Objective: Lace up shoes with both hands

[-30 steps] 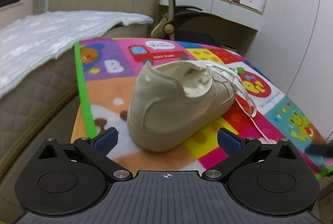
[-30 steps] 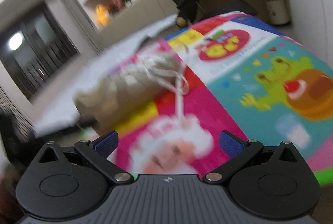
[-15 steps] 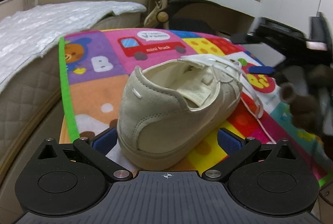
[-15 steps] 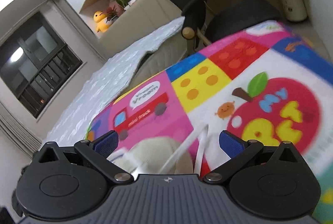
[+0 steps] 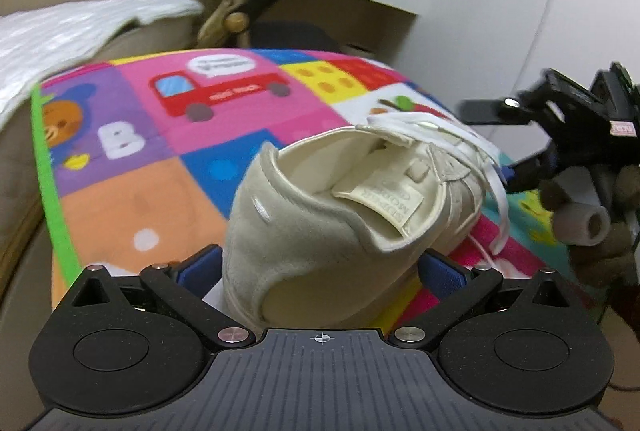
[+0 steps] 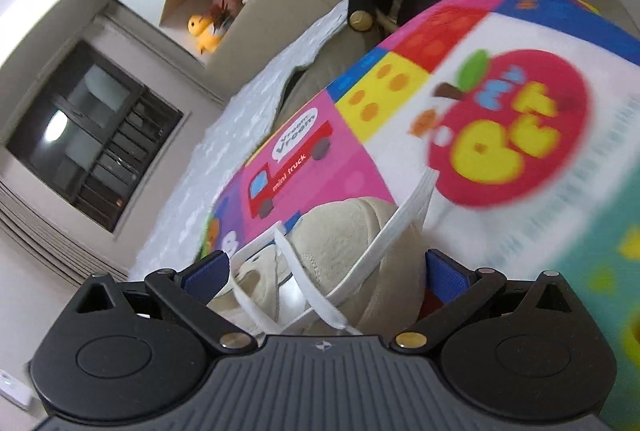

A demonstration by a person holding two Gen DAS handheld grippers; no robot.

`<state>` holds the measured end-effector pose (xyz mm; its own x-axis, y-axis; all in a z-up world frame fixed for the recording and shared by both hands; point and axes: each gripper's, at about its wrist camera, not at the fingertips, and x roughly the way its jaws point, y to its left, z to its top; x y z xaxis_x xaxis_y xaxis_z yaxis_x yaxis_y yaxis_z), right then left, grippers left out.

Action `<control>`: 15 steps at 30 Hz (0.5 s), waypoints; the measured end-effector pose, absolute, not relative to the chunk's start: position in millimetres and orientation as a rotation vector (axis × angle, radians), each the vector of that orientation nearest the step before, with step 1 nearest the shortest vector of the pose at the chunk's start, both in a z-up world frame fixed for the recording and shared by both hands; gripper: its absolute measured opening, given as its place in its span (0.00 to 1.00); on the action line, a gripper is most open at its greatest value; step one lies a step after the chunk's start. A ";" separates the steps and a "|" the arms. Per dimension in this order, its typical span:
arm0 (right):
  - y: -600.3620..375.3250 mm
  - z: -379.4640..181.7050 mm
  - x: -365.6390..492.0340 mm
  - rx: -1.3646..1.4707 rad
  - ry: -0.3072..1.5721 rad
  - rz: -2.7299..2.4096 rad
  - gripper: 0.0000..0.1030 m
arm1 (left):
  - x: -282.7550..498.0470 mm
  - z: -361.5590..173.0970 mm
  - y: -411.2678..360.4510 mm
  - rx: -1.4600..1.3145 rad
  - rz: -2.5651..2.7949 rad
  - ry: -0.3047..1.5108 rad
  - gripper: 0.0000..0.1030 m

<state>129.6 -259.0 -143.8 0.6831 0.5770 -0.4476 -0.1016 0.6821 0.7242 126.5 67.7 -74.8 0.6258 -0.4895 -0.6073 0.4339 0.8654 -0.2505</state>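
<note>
Resting on a bright play mat (image 5: pixel 132 207) is one beige shoe (image 5: pixel 328 231), heel toward the left camera and toe pointing away to the right. The mat covers the surface and shows, from left to right, one bear, a white letter B, one red truck, a yellow square with orange dots and one red apple. At the far left lies a bed with a pale quilted cover (image 5: pixel 60 27), and behind the mat stands one office chair (image 5: pixel 256 11). The left gripper (image 5: pixel 320 271) has its two blue fingers (image 5: pixel 200 267) spread wide, one on each side of the heel, grasping nothing; whether they touch the shoe cannot be told. One white lace (image 5: pixel 496 191) runs across the top of the shoe and two loose ends hang down its right side onto the mat. At the right edge the right gripper (image 5: pixel 508 139) sits by the toe, held in a hand (image 5: pixel 600 231). In its own view, its two blue fingers (image 6: pixel 444 273) also stand wide apart, straddling the laced front of the shoe, with white lace strands crossing between them and nothing gripped.
</note>
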 end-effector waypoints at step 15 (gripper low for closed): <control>-228.7 -112.5 24.8 0.243 0.513 0.213 0.41 | 45.3 -58.1 49.7 -0.057 -0.465 0.579 1.00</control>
